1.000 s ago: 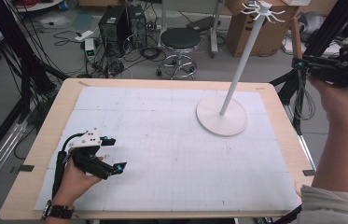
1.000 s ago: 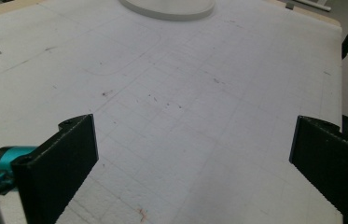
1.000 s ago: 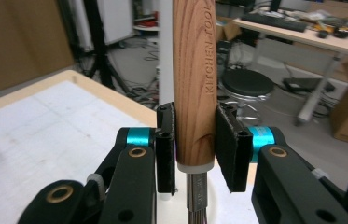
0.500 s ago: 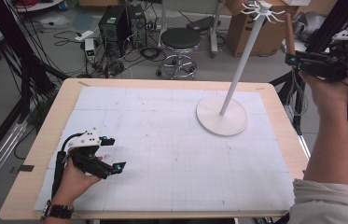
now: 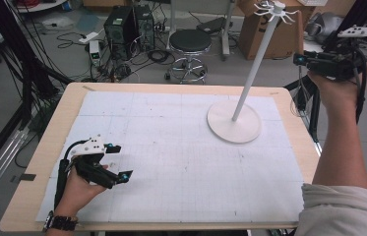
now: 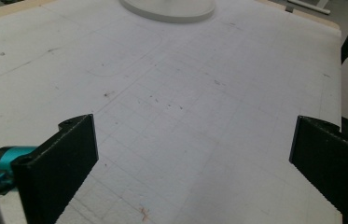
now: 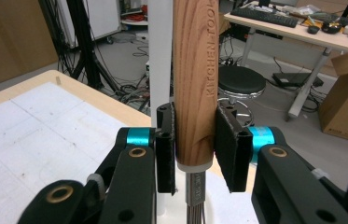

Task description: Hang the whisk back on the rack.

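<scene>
The left claw (image 5: pixel 117 162) rests low on the tabletop (image 5: pixel 48 147) at the near left, jaws wide with nothing but bare white mat (image 6: pixel 185 116) between them, and it should stay parked there, out of the way. Toward the far right of the mat stands the white rack (image 5: pixel 233 122), a round base with a thin pole leaning up to a ring of hooks (image 5: pixel 274 9) at the top. Right of the pole, raised off the tabletop's right edge, the right claw (image 7: pixel 195 149) is clamped on the wooden handle (image 7: pixel 194 70) of a whisk, handle upright, its wires (image 7: pixel 195 205) hanging below the pads, just in front of the pole. The step looks to be hanging the whisk on a hook: keep the clamp firm, lift the handle's top to hook height, steer slowly so the pole is not knocked, and let go only once the whisk hangs
</scene>
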A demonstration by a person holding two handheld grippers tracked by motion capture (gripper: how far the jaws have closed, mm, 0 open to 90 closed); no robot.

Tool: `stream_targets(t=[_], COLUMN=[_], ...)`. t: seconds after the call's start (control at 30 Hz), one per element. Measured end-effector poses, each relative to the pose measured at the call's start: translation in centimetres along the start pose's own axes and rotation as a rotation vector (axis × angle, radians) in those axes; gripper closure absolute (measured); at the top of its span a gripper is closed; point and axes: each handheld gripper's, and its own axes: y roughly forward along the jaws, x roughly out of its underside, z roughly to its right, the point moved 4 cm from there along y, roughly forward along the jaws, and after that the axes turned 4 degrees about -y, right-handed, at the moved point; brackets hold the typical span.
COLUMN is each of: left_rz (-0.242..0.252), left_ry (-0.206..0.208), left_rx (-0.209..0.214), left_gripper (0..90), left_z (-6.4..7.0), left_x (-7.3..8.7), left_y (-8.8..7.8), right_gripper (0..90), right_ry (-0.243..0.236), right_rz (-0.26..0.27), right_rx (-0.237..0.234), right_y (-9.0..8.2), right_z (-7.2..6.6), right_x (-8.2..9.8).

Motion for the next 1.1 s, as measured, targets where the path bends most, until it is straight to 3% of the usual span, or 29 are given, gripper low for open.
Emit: stream_targets(t=[0.4, 0.6, 0.67, 0.83, 1.1], left_rz=[-0.002, -0.005, -0.008, -0.003, 0.007], left_ry=[-0.013, -0.011, -0.009, -0.005, 0.001], left_rx=[-0.005, -0.002, -0.001, 0.005, 0.004], left_gripper=[1.6, 1.6, 1.6, 1.6, 1.6], left_z=[-0.3, -0.2, -0.2, 0.0, 0.0], left_x=[0.3, 0.3, 0.3, 0.2, 0.0], left_y=[0.0, 0.1, 0.1, 0.1, -0.2], right_gripper=[70.9, 69.9, 67.1, 52.1, 41.4], right_ry=[0.012, 0.027, 0.021, 0.006, -0.004], right_rz=[-0.018, -0.013, -0.023, -0.016, -0.012], right_rx=[-0.022, -0.038, -0.050, -0.025, -0.035], right_y=[2.9, 3.3, 3.3, 3.2, 2.5], right_z=[-0.3, -0.4, -0.6, -1.0, -1.8], right_x=[0.2, 0.3, 0.3, 0.3, 0.3])
